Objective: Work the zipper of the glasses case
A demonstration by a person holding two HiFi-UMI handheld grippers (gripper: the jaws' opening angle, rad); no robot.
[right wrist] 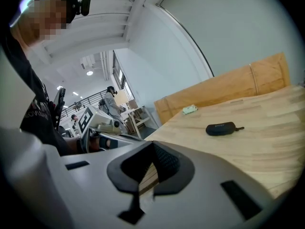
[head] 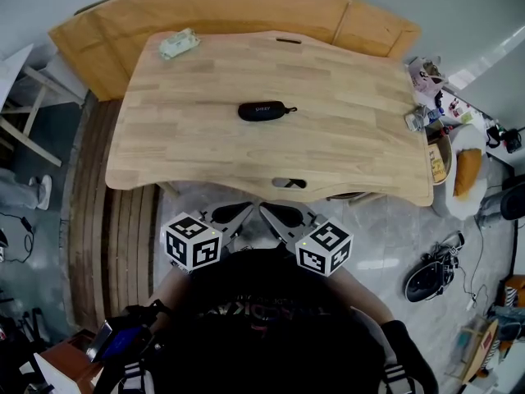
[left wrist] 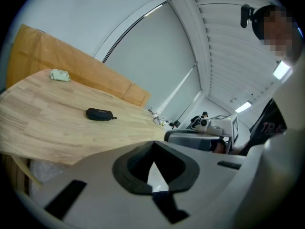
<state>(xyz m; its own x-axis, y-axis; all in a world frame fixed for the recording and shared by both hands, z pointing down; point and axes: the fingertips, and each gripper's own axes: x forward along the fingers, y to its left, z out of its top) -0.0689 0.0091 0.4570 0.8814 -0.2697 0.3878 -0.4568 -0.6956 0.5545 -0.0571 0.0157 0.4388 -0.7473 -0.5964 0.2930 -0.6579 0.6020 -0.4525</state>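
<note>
A black zipped glasses case (head: pixel 264 111) lies near the middle of the wooden table (head: pixel 180 138), its pull tab pointing right. It also shows small and far off in the left gripper view (left wrist: pixel 99 114) and in the right gripper view (right wrist: pixel 220 128). Both grippers are held close to my body, short of the table's near edge and well apart from the case. The left gripper (head: pixel 232 213) (left wrist: pixel 153 149) is shut with nothing between its jaws. The right gripper (head: pixel 283 214) (right wrist: pixel 153 147) is shut and empty too, tips angled toward the left one.
A green-and-white packet (head: pixel 179 43) lies at the table's far left corner. A curved wooden bench (head: pixel 230 6) runs behind the table. Small clutter (head: pixel 426 97) sits at the right edge. Shoes (head: pixel 431 277) and cables lie on the floor to the right.
</note>
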